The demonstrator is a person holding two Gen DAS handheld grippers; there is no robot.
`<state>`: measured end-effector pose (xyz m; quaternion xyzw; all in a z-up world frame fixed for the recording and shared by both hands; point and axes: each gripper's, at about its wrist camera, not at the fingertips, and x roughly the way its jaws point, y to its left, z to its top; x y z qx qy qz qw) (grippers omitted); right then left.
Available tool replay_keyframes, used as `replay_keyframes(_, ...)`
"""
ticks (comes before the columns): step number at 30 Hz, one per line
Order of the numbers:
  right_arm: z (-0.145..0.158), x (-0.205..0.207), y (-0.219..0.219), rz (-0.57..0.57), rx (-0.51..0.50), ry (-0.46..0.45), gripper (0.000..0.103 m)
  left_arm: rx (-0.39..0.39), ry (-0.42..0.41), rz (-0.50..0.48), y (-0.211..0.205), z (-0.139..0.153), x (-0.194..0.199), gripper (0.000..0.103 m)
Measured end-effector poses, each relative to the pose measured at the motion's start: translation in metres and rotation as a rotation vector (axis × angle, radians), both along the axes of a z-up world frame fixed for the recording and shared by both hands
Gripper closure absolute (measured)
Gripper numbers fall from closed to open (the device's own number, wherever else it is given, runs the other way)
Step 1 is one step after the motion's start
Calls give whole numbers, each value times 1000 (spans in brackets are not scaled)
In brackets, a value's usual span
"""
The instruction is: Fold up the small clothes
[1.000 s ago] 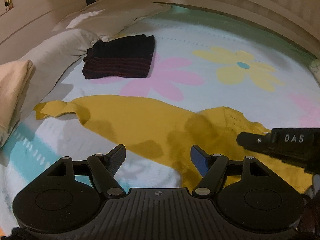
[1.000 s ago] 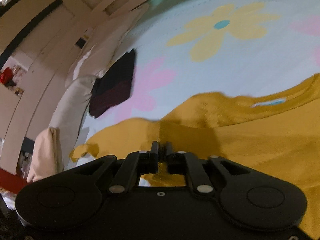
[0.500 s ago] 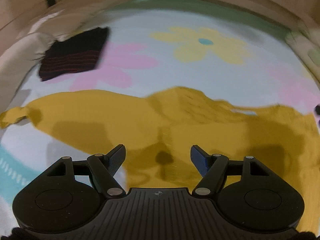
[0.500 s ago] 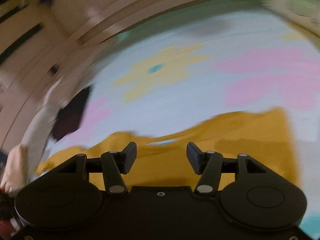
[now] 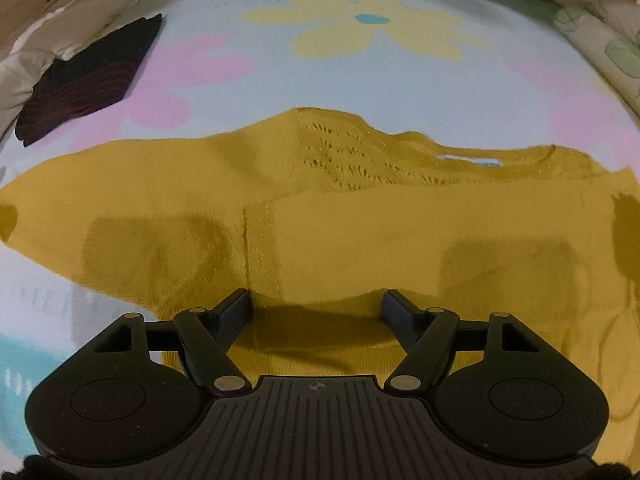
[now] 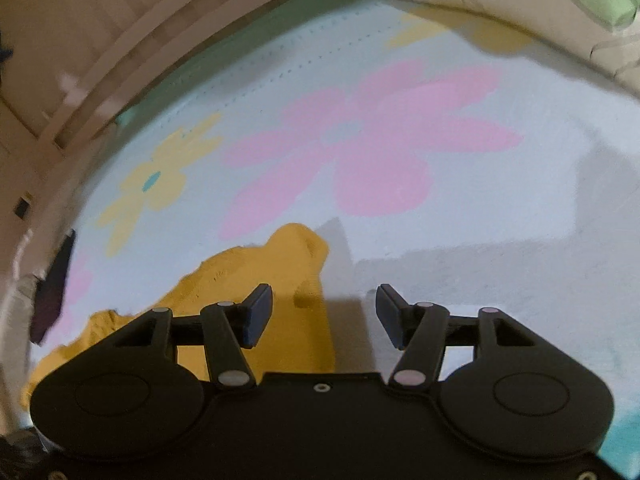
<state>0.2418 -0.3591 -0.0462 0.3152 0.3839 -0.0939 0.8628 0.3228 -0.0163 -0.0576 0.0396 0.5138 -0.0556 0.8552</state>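
A mustard-yellow knit sweater [image 5: 360,232] lies spread on the flowered bedsheet [image 5: 400,92], with one layer folded across its body below the neckline. My left gripper [image 5: 316,300] hangs low over the near edge of that folded layer, open, its pads not pressing the cloth. In the right wrist view only the sweater's right end [image 6: 256,280] shows, at the lower left. My right gripper [image 6: 322,296] is open over that end's edge, the left finger above yellow knit and the right finger above bare sheet [image 6: 480,220]. Nothing is held.
A folded dark garment with red stripes [image 5: 88,80] rests at the far left by a white pillow [image 5: 24,68]; it is also at the left rim of the right wrist view [image 6: 52,292]. Cream bedding with green print [image 6: 520,12] borders the far right. A wooden bed frame [image 6: 120,40] runs behind.
My right gripper let go of the yellow cloth, opened wide and swung right to the sweater's end. The left gripper moved right and lower over the sweater, staying open.
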Motion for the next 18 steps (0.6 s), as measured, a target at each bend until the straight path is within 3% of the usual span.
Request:
replay_keyframes(4, -12, 4, -6, 24, 69, -19, 42, 19, -12, -21, -3, 0, -3, 29)
replay_keyframes(6, -17, 6, -2, 42, 79, -20, 60, 19, -14, -24, -3, 0, -3, 29)
replay_keyframes(7, -15, 6, 3, 67, 69, -29, 91, 17, -13, -24, -3, 0, -3, 29)
replay_keyframes(8, -10, 8, 8, 86, 26, -26, 89, 15, -13, -24, -2, 0, -2, 29)
replay_keyframes(10, 12, 8, 23, 112, -159, -2, 90, 17, -13, -23, -2, 0, 0, 29)
replay_keyframes(13, 35, 3, 33, 77, -372, 42, 96, 28, -19, -23, -5, -1, 1, 29)
replay_keyframes(15, 31, 1, 28, 65, -378, 79, 94, 30, -21, -26, -6, 0, 0, 29)
replay_keyframes(18, 23, -11, 7, -3, -228, 52, 84, 22, -21, -30, -4, 1, -1, 29)
